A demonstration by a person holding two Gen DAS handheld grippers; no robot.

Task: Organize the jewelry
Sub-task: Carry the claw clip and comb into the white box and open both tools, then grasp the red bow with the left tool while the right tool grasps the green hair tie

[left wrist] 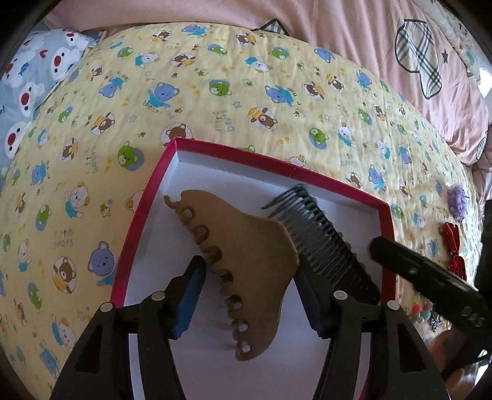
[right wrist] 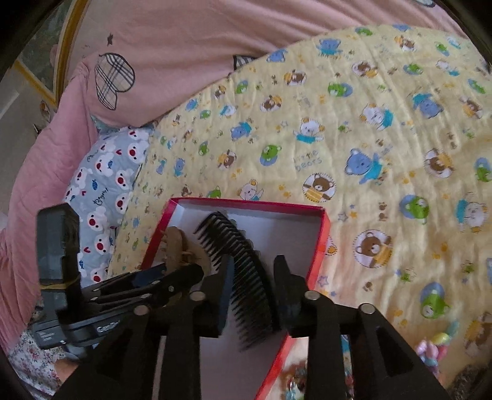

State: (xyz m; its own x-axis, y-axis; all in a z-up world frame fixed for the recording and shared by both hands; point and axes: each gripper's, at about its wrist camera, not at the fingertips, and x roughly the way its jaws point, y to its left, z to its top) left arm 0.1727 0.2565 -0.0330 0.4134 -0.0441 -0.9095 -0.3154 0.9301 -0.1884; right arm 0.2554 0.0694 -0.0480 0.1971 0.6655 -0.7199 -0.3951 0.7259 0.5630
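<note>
A red box with a white inside (left wrist: 172, 160) lies on the yellow bear-print quilt; it also shows in the right wrist view (right wrist: 321, 234). A brown hair claw clip (left wrist: 249, 261) lies in the box between the spread fingers of my left gripper (left wrist: 249, 295), which is open around it. A black comb-like hair clip (left wrist: 323, 243) lies beside the brown one. In the right wrist view the black clip (right wrist: 243, 270) sits between the open fingers of my right gripper (right wrist: 255, 292). The brown clip (right wrist: 176, 246) shows behind the left gripper's fingers there.
A red bow (left wrist: 452, 246), a purple fluffy piece (left wrist: 456, 197) and small beaded items (left wrist: 424, 310) lie on the quilt right of the box. Pastel trinkets (right wrist: 436, 347) lie at lower right. A pink duvet (left wrist: 338, 27) and a blue bear pillow (right wrist: 104, 184) border the quilt.
</note>
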